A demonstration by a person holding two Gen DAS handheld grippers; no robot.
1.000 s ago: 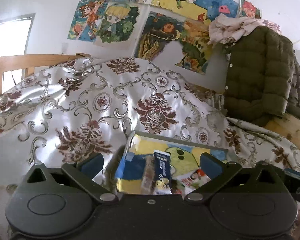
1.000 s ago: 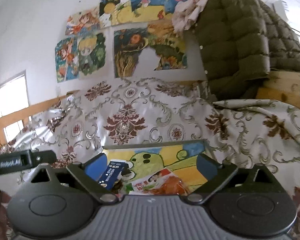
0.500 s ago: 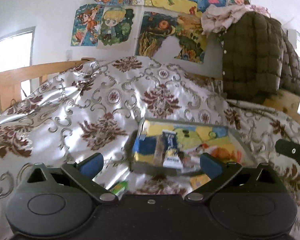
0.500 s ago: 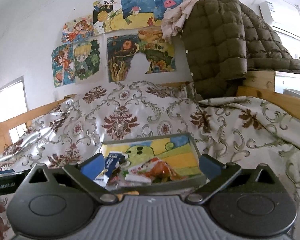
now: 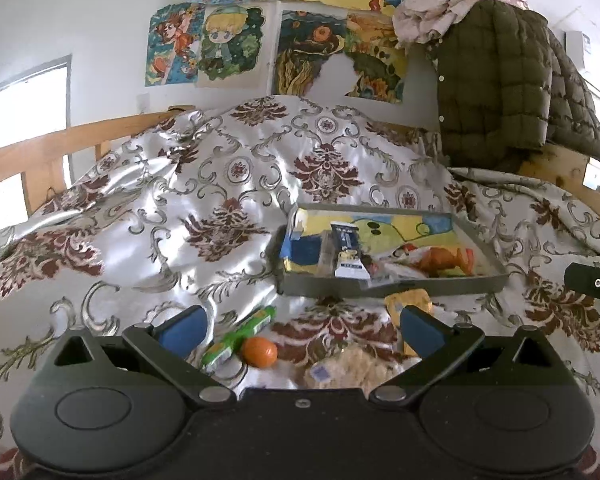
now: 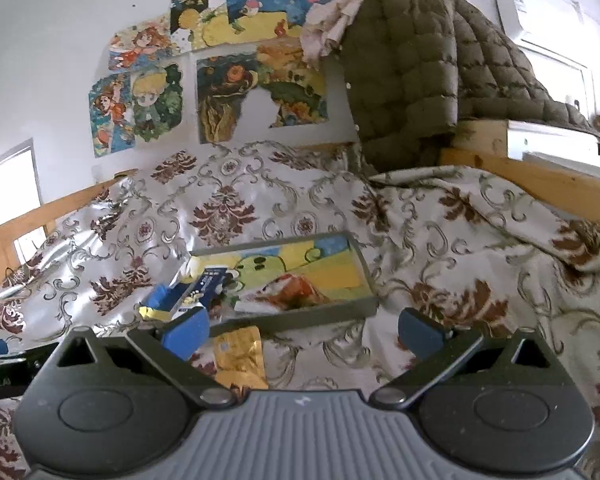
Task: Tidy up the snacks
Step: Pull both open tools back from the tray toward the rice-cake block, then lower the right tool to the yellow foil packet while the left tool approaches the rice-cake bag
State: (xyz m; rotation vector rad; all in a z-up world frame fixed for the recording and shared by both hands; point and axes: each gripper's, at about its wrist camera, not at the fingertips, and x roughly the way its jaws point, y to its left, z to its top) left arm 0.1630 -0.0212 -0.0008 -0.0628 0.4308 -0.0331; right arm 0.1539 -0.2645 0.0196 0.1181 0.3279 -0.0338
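Both grippers are spread wide with nothing between the fingers. The left gripper (image 5: 302, 326) hangs over the patterned bedspread (image 5: 204, 200), and right under its gap sit three loose snacks: a green wrapped stick (image 5: 240, 338) by the left finger, a small orange fruit (image 5: 260, 352) touching that stick, and a clear bag of pale puffy stuff (image 5: 352, 368) closest to the gripper body. A yellow packet (image 5: 408, 300) lies just ahead of its right finger, tucked against the near wall of the grey tray (image 5: 392, 290). The tray is straight ahead of both tools, and it already holds a dark blue carton (image 5: 346, 248) standing up on the left side, an orange-and-white pouch (image 5: 432, 258) lying flat toward the right, plus a shiny blue-and-gold wrapper (image 5: 304, 252) at the left end. From the right gripper (image 6: 302, 326), the same yellow packet (image 6: 240, 356) sits just inside its left finger, with open bedspread in the rest of the gap. The tray's near wall (image 6: 300, 316) stands between the loose snacks and the tray's floor. Past the tray the blanket bunches up, and an olive puffer jacket (image 6: 412, 72) hangs off to the right.
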